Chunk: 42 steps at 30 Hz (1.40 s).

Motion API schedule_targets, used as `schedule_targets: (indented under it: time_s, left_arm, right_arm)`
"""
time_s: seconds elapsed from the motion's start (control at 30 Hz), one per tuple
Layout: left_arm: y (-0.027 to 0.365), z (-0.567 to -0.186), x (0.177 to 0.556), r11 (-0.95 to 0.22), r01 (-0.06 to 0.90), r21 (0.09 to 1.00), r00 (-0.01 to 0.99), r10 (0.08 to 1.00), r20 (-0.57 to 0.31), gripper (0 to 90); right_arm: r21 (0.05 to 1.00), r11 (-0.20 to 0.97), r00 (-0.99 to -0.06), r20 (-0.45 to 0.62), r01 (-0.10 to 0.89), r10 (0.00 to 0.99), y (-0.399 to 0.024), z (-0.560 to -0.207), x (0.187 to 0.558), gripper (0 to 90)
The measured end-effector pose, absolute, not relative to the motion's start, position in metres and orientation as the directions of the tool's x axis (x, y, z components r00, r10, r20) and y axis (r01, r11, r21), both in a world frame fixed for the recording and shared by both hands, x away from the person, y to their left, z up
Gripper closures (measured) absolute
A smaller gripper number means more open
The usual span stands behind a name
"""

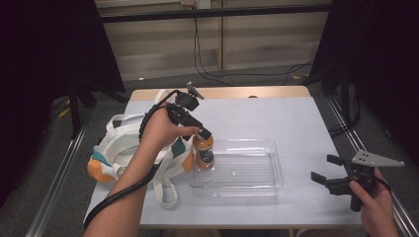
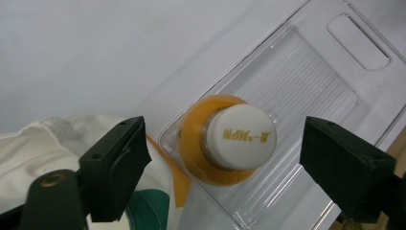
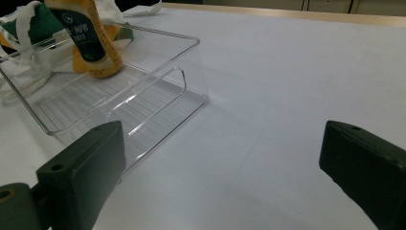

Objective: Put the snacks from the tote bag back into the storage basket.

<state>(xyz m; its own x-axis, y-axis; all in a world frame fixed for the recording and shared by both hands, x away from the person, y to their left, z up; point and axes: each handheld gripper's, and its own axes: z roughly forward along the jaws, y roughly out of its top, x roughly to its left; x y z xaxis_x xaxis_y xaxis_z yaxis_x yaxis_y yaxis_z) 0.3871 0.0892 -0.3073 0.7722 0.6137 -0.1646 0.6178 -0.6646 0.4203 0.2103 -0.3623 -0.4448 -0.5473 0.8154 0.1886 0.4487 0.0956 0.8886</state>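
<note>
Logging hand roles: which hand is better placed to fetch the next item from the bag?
Left. Its tongs hang open over the bottle beside the bag; the right tongs sit across the tray.

And here's the bench, a pale grey top with a wooden strip along its far edge. Sitting on it near the middle is a clear plastic tray, long side running left to right. Just beside that tray, on the left, a white cloth bag with orange and green patches sprawls over the bench's left edge.
</note>
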Motion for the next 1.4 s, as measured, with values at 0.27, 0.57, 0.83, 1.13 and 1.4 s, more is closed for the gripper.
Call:
schedule_targets:
  time_s: [0.27,0.57,0.83,1.13,1.4]
  left_arm:
    - [0.1,-0.308,0.382,-0.664,0.615,0.425,0.771,0.619,-0.149,12.0]
    - [0.113,-0.312,0.376,-0.625,0.635,0.455,0.75,0.64,-0.167,6.2]
    - [0.126,-0.313,0.37,-0.633,0.618,0.466,0.759,0.634,-0.146,5.2]
    - [0.139,-0.319,0.365,-0.614,0.634,0.47,0.746,0.647,-0.161,5.1]
    - [0.149,-0.323,0.364,-0.599,0.639,0.482,0.735,0.66,-0.153,5.4]
  right_arm:
    - [0.884,0.107,-0.555,0.186,0.454,0.811,-0.36,-0.445,0.213,1.8]
    - [0.885,0.111,-0.56,0.186,0.453,0.807,-0.358,-0.445,0.214,1.8]
    - [0.885,0.119,-0.569,0.181,0.449,0.802,-0.354,-0.445,0.217,1.8]
    - [0.884,0.128,-0.576,0.178,0.45,0.797,-0.352,-0.445,0.22,1.8]
    - [0.883,0.132,-0.58,0.176,0.45,0.795,-0.351,-0.446,0.22,1.8]
